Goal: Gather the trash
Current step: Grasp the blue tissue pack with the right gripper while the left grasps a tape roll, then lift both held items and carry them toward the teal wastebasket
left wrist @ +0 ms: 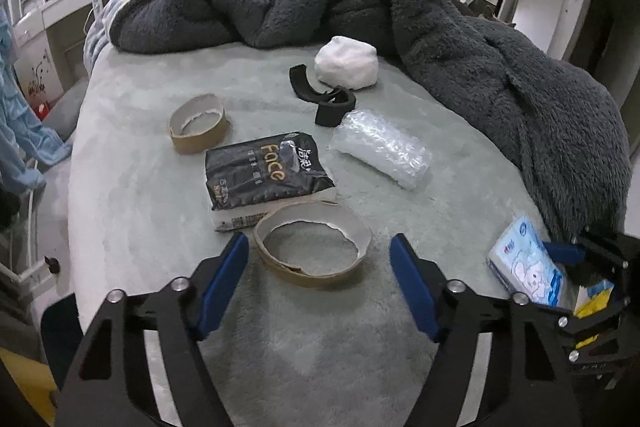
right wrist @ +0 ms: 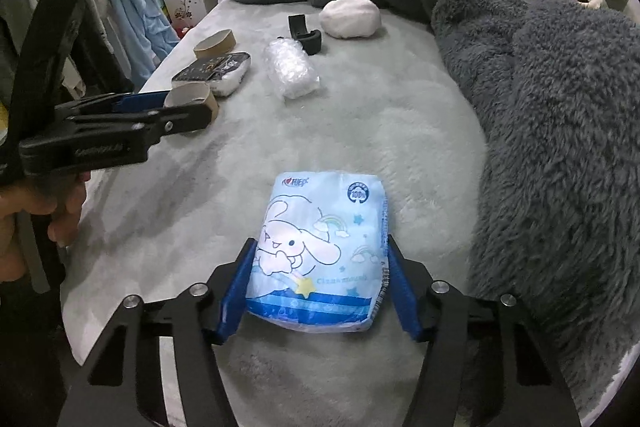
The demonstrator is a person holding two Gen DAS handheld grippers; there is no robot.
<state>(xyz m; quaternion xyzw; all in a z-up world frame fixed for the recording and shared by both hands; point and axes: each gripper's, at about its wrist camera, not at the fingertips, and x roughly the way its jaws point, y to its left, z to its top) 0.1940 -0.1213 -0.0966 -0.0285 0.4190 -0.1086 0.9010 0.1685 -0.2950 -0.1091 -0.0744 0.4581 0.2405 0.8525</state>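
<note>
On a pale, plush bedspread [right wrist: 360, 115] edged by a shaggy grey blanket [right wrist: 560, 87], the right gripper [right wrist: 318, 287] clamps a glossy blue cartoon-printed tissue pack [right wrist: 320, 251] at near centre, while the left gripper [left wrist: 320, 283] gapes wide and empty around a torn cardboard ring [left wrist: 312, 247].

tissue pack [right wrist: 320, 251] nearest on bed [right wrist: 380, 131], bubble wrap [right wrist: 294, 69] behind — blanket [right wrist: 540, 67] right

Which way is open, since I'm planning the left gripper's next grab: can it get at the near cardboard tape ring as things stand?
Probably yes. The left gripper is open, and the near cardboard tape ring lies flat just ahead between its fingers, with nothing between them.
</note>
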